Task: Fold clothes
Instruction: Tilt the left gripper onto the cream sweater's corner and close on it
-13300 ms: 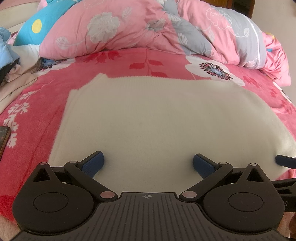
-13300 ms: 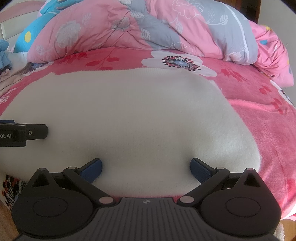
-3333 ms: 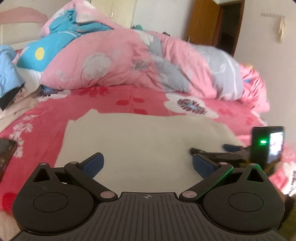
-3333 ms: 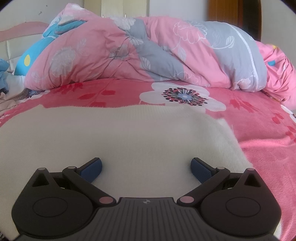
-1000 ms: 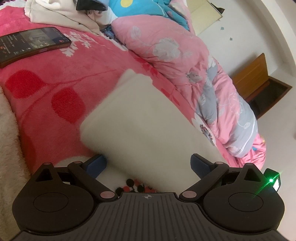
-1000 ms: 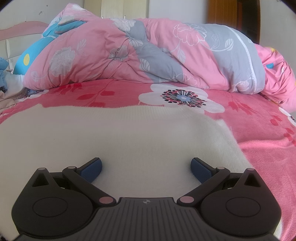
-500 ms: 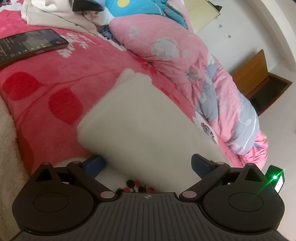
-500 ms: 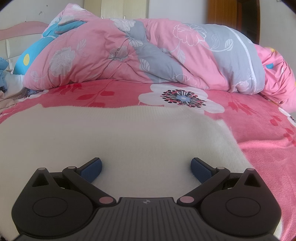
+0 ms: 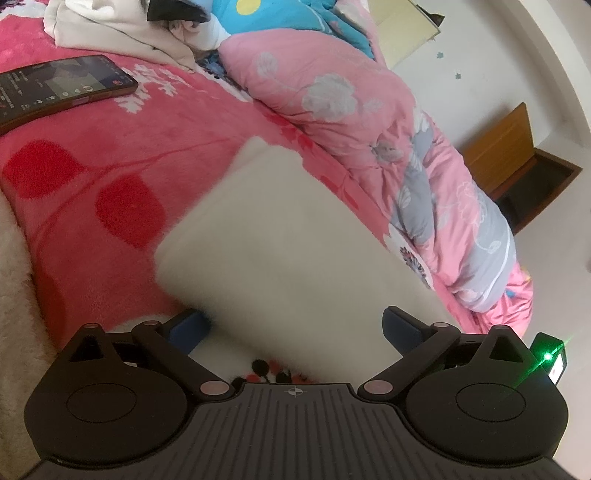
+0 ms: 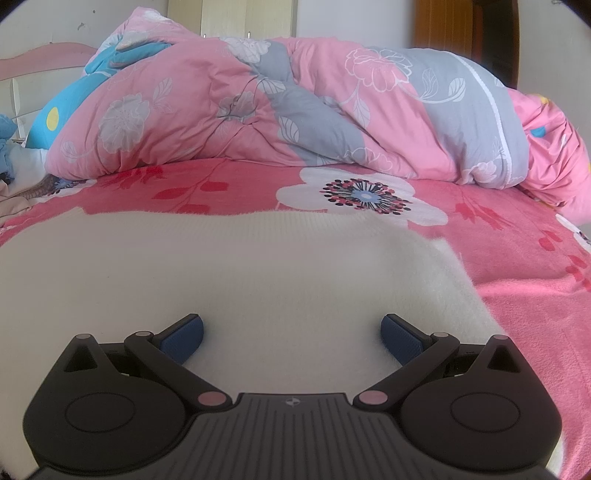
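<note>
A cream knit sweater (image 10: 258, 266) lies flat on a fuzzy pink blanket (image 10: 524, 295) printed with red leaves and white flowers. It fills the lower middle of the right wrist view, its far edge ribbed and straight, its right edge soft and fluffy. In the left wrist view the sweater (image 9: 288, 251) runs diagonally from centre toward lower right, its near left corner blurred.

The left gripper (image 9: 295, 326) has its blue-padded fingers (image 9: 186, 328) wide apart, the sweater's near edge between them; the left pad sits at the corner, partly hidden by cloth. The right gripper (image 10: 291, 330) is likewise spread wide over the sweater, clamped on nothing.

A puffy quilt (image 10: 295, 110), pink and grey with floral print, is bunched across the top of the right view. A dark glossy phone (image 9: 59, 86) lies at upper left of the left view, near a crumpled beige garment (image 9: 110, 33).

Against half a second ago, the left view has shifted slightly: the phone sits a bit higher, the sweater corner is blurrier. The right view is unchanged.
</note>
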The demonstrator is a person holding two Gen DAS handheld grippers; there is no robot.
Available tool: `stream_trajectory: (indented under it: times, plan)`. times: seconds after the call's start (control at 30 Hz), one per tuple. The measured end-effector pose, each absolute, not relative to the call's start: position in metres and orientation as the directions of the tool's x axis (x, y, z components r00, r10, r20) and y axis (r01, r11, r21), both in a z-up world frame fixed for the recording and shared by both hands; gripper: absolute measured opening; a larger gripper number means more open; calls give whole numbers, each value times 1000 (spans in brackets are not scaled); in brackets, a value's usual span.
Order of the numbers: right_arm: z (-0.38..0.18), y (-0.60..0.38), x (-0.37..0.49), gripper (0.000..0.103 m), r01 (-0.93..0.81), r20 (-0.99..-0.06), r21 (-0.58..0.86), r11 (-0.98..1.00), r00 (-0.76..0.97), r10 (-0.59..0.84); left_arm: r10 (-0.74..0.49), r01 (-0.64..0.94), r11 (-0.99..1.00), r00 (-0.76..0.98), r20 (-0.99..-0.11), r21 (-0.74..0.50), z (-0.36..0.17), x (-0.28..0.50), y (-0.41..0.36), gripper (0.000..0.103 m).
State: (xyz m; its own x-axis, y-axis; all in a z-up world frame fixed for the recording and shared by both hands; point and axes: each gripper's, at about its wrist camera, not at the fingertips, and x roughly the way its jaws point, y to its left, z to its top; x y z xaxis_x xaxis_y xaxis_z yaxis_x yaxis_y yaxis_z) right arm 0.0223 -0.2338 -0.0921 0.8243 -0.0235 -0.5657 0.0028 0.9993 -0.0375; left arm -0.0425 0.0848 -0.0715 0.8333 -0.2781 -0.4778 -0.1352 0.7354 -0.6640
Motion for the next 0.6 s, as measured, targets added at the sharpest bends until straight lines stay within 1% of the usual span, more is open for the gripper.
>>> stream_trajectory:
  times: [0.27,0.6]
  plan:
    - [-92,-234,23,103,3,-565,-38,999,825,-24,-266,-120,756,842,-469,-644,-70,-41,83,101]
    - [-92,-234,22,103,3,-565,-41,999,824,-25,-254,-109,736,870,-422,-668,-76,-41,86,101]
